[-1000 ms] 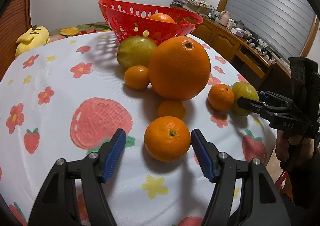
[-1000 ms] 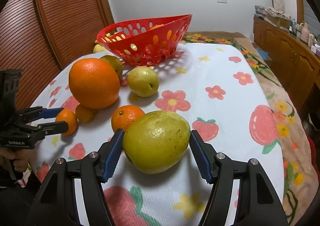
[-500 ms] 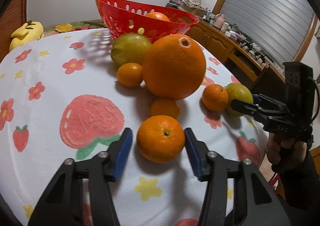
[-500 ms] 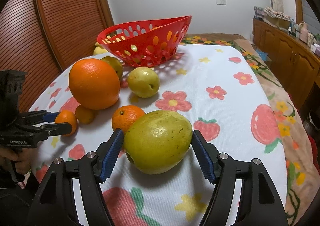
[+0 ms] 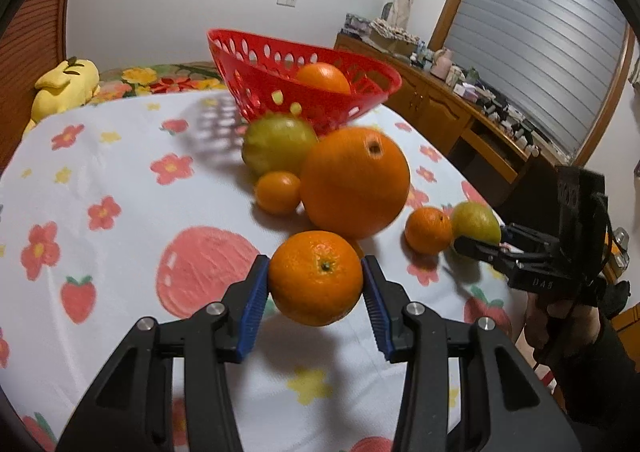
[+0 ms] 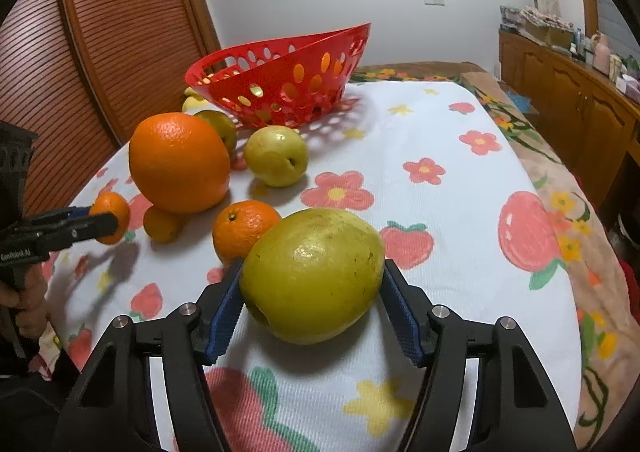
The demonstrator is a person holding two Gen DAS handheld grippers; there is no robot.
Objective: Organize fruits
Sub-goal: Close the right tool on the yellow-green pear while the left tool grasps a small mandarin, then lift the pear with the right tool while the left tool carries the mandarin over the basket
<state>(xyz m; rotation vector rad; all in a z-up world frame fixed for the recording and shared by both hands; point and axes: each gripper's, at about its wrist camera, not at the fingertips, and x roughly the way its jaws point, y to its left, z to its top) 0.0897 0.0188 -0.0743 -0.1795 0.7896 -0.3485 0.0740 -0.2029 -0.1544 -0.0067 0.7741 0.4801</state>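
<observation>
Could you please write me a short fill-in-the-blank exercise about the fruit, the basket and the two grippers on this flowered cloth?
1. The left gripper is closed on a small round ____ mandarin.
2. The right gripper clamps a large yellow-green ____.
3. The perforated plastic basket is coloured ____.
4. Inside the basket, the left wrist view shows one ____ fruit.

Missing words: orange; pear; red; orange

My left tongs sit around a small orange. Behind it is a big orange, and the basket stands farther back on the surface. My right tongs sit around a pear, with another orange just left behind it.
</observation>
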